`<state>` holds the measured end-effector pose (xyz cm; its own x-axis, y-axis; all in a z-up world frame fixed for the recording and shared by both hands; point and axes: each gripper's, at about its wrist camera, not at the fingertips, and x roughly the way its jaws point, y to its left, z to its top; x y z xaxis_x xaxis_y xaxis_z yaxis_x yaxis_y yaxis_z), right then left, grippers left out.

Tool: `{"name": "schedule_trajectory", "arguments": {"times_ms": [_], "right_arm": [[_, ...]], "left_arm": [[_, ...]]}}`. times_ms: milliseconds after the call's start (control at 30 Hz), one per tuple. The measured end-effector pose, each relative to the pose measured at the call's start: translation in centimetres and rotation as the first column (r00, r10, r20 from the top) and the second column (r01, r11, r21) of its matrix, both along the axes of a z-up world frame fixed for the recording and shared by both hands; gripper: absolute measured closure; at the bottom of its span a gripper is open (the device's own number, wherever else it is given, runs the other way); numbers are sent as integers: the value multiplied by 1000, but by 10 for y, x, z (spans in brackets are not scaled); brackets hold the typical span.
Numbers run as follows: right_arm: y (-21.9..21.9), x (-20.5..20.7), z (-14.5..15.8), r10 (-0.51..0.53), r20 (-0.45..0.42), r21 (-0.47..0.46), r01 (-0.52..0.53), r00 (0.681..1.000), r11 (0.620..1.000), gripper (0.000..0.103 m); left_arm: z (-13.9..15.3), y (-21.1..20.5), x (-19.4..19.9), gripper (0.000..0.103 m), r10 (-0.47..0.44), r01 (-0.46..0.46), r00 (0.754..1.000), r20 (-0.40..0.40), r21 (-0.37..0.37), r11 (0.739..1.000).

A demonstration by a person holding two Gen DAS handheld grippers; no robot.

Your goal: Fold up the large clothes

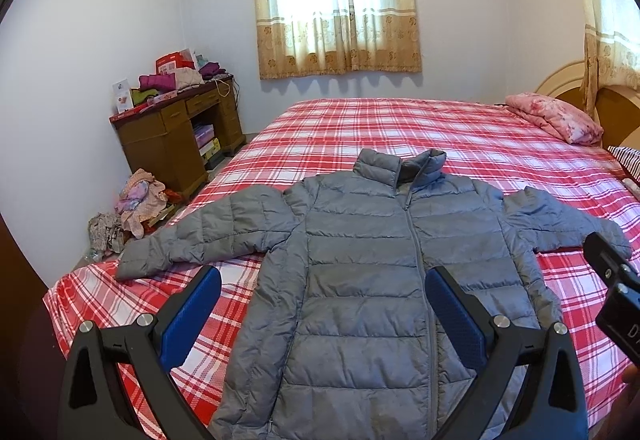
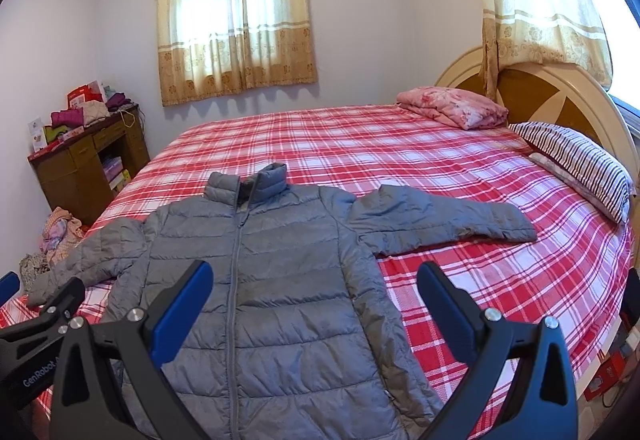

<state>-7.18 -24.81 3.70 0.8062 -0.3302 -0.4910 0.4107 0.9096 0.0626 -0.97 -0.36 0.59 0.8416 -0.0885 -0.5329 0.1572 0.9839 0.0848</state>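
A grey quilted puffer jacket lies flat and zipped on the red plaid bed, collar at the far side, both sleeves spread out sideways. It also shows in the right wrist view. My left gripper is open and empty, held above the jacket's lower left part. My right gripper is open and empty above the jacket's lower right part. The right gripper's body shows at the right edge of the left wrist view. The left gripper's body shows at the left of the right wrist view.
A folded pink quilt and a striped pillow lie by the headboard. A wooden desk piled with clothes stands at the left wall. Loose clothes lie on the floor beside the bed.
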Motion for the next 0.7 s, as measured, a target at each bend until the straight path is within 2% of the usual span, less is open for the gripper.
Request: {"name": "schedule_trajectory", "arguments": {"times_ms": [333,500,700], "right_arm": [[0,-10,4,-1,0,4,1,1000,1000,0],[4,-32,20,-6,15,-41,6,1000,999,0],[11,-68,37,-21,49,-52,24,999,998,0]], "left_arm": [[6,-2,-8,1,-25,25,1000,-3,-16,1000],[21,3,-29,1,-48,48,999,18,-32,998],[38,12,-65,1,-72,74,997,26,-66,995]]}}
